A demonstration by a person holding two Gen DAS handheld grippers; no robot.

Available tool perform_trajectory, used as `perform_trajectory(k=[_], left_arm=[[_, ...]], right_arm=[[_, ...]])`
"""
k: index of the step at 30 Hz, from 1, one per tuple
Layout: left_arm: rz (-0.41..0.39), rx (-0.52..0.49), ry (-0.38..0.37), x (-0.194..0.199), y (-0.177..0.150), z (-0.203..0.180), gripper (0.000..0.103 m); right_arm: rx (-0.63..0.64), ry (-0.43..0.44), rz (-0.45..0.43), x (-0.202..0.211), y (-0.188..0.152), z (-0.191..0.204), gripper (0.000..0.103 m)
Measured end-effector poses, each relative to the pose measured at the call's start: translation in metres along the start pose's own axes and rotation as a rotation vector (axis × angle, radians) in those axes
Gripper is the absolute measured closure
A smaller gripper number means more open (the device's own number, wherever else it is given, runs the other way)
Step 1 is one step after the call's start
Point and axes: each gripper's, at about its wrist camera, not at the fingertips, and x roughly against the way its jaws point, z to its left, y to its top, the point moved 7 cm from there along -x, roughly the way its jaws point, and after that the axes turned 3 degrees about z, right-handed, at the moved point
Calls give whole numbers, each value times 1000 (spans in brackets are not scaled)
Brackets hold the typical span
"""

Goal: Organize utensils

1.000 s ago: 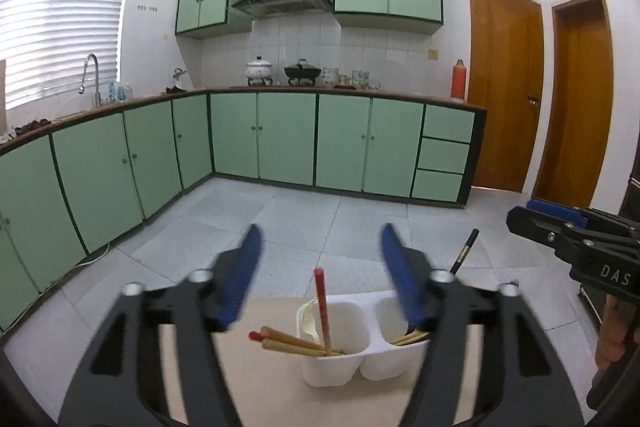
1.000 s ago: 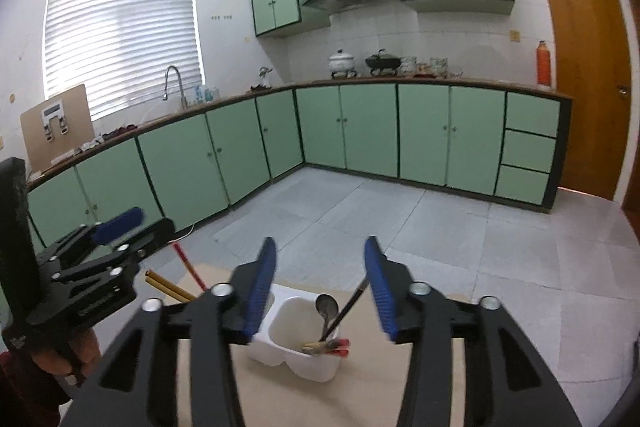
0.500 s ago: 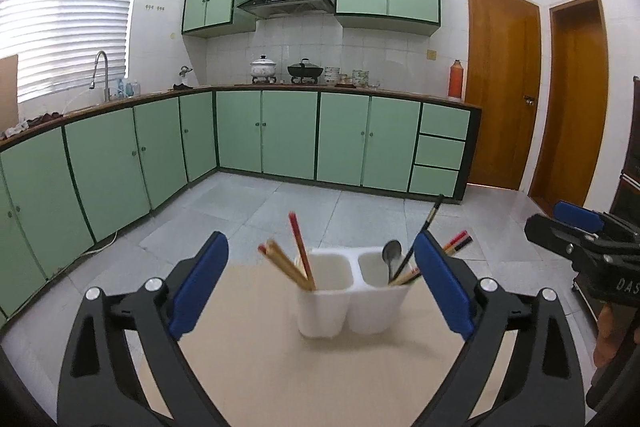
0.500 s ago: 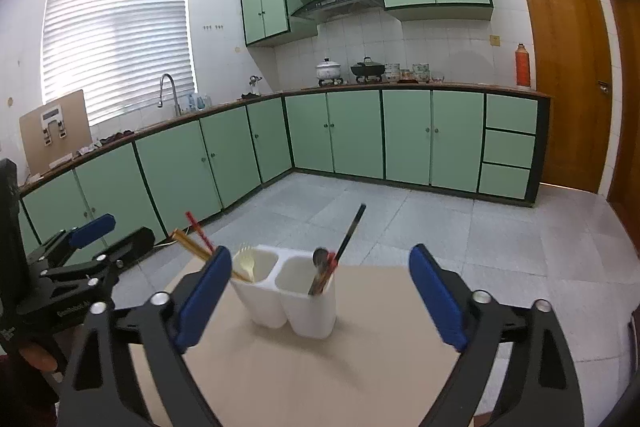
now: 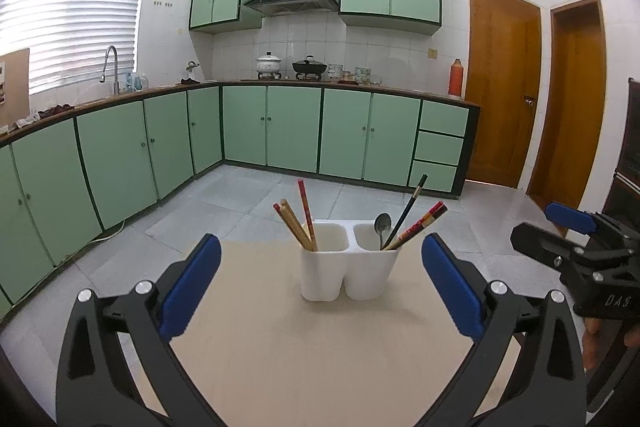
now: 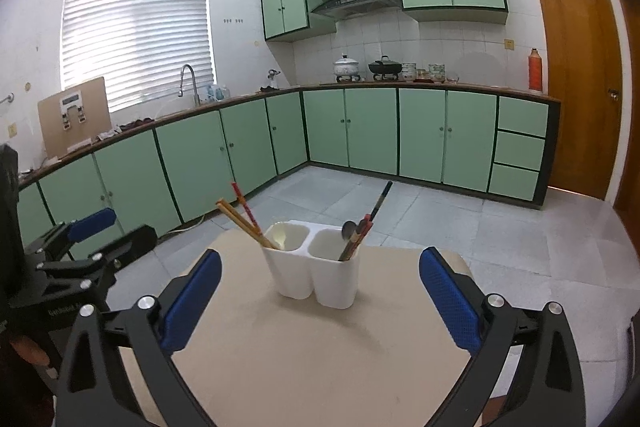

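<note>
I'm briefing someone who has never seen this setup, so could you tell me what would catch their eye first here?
First, the white two-cup holder standing mid-table, chopsticks fanning out of its left cup, a spoon and more chopsticks in its right. Next, the left gripper and right gripper, blue-padded, both wide open and empty on the near side of the holder. Behind, green cabinets line the kitchen walls.

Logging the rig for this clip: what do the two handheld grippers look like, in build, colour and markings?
Both match: the left gripper and right gripper have black angular frames with triangular cut-outs, silver round bolt heads, and long blue textured pads on the fingers. Seen from the left wrist camera, the right gripper's body bears pale lettering starting "DAS". No cables or sleeves are visible.
</note>
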Motion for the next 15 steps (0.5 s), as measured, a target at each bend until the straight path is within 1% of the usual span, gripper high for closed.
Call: perform_trajectory(k=[7,15], left_arm=[[12,-1,11,16,-8,-1,6],[27,-18,10,21,-16,-4,6]], right_arm=[[-9,14,6,8,-6,6,6],[6,13,37,7,-16,13,6]])
